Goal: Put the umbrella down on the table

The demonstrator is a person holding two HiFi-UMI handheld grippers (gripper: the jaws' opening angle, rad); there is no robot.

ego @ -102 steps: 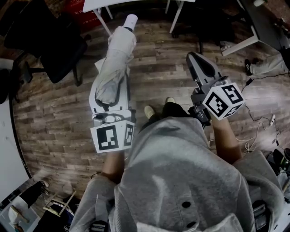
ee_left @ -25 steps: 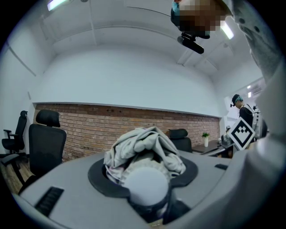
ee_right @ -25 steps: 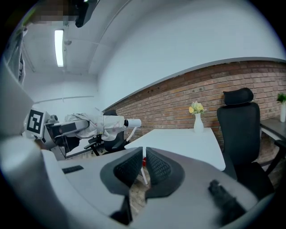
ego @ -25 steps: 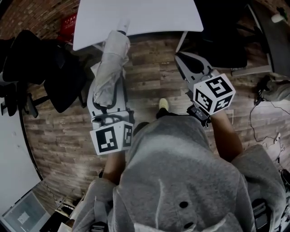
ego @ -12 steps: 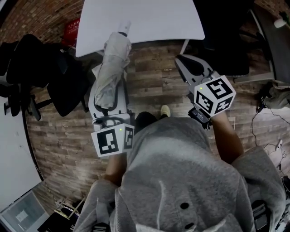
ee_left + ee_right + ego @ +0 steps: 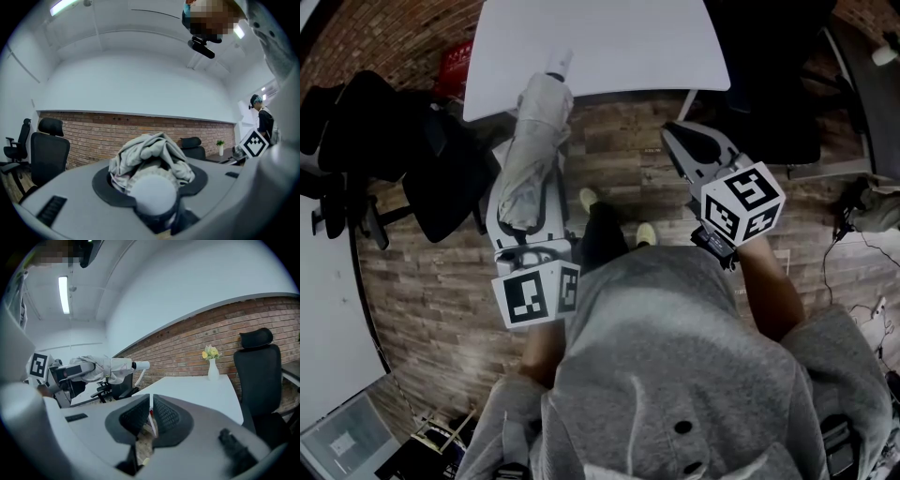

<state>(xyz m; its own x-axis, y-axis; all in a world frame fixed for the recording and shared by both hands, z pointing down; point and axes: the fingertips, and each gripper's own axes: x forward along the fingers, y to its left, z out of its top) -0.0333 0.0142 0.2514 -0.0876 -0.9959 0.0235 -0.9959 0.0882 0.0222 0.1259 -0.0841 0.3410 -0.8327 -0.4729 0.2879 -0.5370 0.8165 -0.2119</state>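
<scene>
A folded grey umbrella (image 6: 532, 141) lies along my left gripper (image 6: 525, 187), whose jaws are shut on its bunched fabric. Its white tip (image 6: 557, 64) reaches over the near edge of the white table (image 6: 619, 37). In the left gripper view the umbrella's cloth (image 6: 150, 152) and its round white end (image 6: 152, 194) fill the gap of the left gripper (image 6: 151, 180). My right gripper (image 6: 694, 145) hangs over the wooden floor just short of the table, shut with nothing in it. From the right gripper view (image 6: 151, 414), the umbrella (image 6: 105, 369) is at the left, held level beside the table (image 6: 197, 390).
Black office chairs (image 6: 412, 159) stand left of the table and another (image 6: 258, 369) at its right. A vase of yellow flowers (image 6: 212, 366) sits at the table's far end. The person's feet (image 6: 614, 216) are on the wooden floor below. A brick wall (image 6: 93, 140) runs behind.
The person has stepped, one foot now further forward, and the table shows a little nearer. Both grippers keep their pose and the umbrella stays gripped.
</scene>
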